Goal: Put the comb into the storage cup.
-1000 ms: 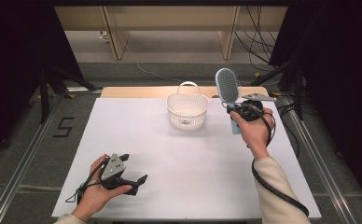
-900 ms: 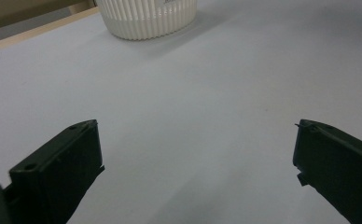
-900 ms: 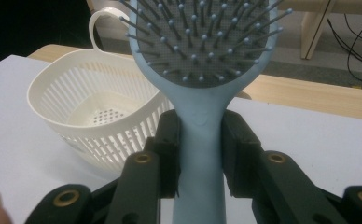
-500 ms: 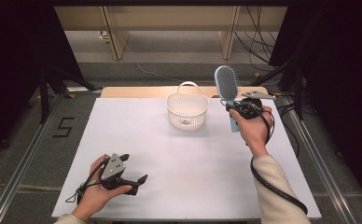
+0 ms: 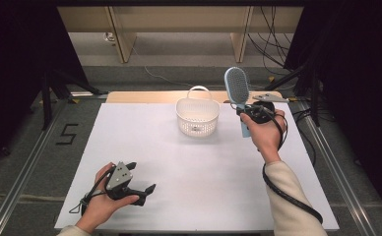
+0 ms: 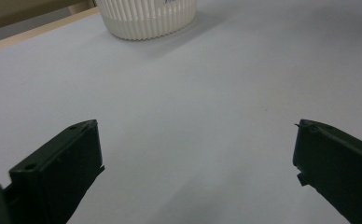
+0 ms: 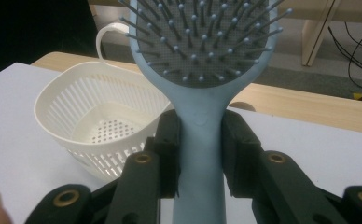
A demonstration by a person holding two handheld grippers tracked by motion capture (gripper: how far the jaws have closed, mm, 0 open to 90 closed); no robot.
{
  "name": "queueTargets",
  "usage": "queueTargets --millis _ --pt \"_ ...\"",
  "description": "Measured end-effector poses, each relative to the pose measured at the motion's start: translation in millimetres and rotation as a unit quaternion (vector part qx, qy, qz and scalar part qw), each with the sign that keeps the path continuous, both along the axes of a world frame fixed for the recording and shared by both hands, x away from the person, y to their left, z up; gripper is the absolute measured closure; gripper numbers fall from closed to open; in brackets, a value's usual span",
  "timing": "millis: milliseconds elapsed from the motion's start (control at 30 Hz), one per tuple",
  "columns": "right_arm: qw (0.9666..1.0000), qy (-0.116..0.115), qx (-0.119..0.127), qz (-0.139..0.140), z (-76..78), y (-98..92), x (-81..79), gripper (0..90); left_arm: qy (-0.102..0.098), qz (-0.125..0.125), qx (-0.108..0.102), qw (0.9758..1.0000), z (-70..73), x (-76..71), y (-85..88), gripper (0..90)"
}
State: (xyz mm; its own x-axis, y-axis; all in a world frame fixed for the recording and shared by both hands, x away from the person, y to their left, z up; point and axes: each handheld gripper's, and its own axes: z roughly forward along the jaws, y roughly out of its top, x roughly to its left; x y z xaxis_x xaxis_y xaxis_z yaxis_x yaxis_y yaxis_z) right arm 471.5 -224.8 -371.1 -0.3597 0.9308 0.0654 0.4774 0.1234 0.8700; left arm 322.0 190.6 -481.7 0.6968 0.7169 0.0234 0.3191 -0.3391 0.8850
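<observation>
A light blue hairbrush (image 5: 237, 88) stands upright in the air, bristles toward me, at the right rear of the white table (image 5: 144, 147). My right gripper (image 5: 245, 112) is shut on its handle (image 7: 200, 154), the black jaws pressing both sides just below the bristle head (image 7: 202, 37). A white slotted basket (image 5: 197, 117) with a loop handle sits just left of the brush, its inside (image 7: 107, 128) bare. My left gripper (image 5: 141, 178) rests low on the table at the front left, jaws open wide (image 6: 195, 154) with nothing between them, pointing toward the basket (image 6: 146, 18).
A wooden strip (image 5: 144, 96) runs along the table's far edge. Metal rails (image 5: 21, 177) flank the table on both sides, with cables (image 5: 272, 29) on the floor behind. A black cable (image 5: 287, 194) trails from the right gripper along the sleeve.
</observation>
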Motion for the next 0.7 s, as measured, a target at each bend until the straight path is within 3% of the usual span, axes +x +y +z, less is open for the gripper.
queueTargets --millis 700 --pt "1.0000 -0.007 0.002 0.003 1.8 9.8 4.9 70.7 0.000 0.000 0.000 1.0000 0.0 0.2 0.3 0.7"
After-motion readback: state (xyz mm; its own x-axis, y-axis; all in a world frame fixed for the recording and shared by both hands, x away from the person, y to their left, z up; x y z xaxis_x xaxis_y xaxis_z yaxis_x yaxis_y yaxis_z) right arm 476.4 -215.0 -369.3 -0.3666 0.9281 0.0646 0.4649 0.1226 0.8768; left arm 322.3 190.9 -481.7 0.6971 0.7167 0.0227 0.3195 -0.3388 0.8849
